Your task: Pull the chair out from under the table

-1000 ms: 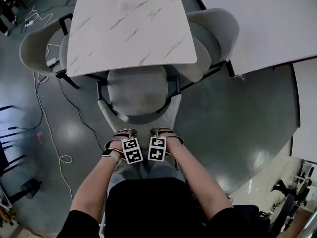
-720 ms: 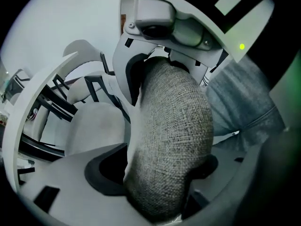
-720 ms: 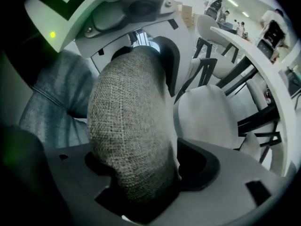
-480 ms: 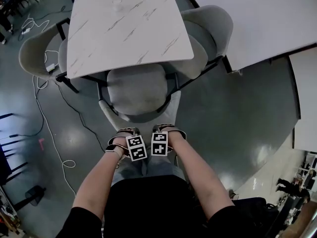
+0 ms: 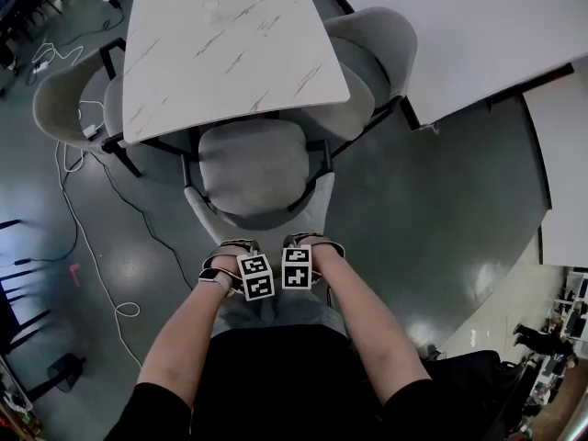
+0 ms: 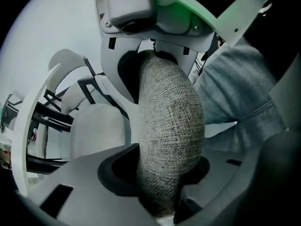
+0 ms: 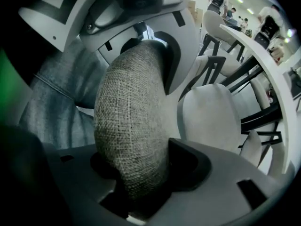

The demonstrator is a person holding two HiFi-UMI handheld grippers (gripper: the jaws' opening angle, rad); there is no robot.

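A grey fabric chair (image 5: 253, 168) stands with its seat partly under the white marble-pattern table (image 5: 230, 53). Its curved backrest (image 5: 315, 205) faces me. My left gripper (image 5: 241, 248) and right gripper (image 5: 299, 243) sit side by side over the backrest's top edge, pointing steeply down. In the left gripper view the woven backrest (image 6: 171, 107) fills the gap of the left gripper (image 6: 162, 145), whose jaws are closing on it. In the right gripper view the same backrest (image 7: 129, 121) lies between the closing jaws of the right gripper (image 7: 136, 159). Both pairs of jaws touch the fabric.
Two more grey chairs are tucked at the table, one on the left (image 5: 60, 95) and one on the right (image 5: 386, 39). A white cable (image 5: 87, 237) runs over the dark floor at the left. A larger white table (image 5: 459, 35) stands at the right.
Both grippers have narrowed onto the backrest's top edge. The hands have drawn a little toward me. The table and chairs sit slightly higher and further left in the head view.
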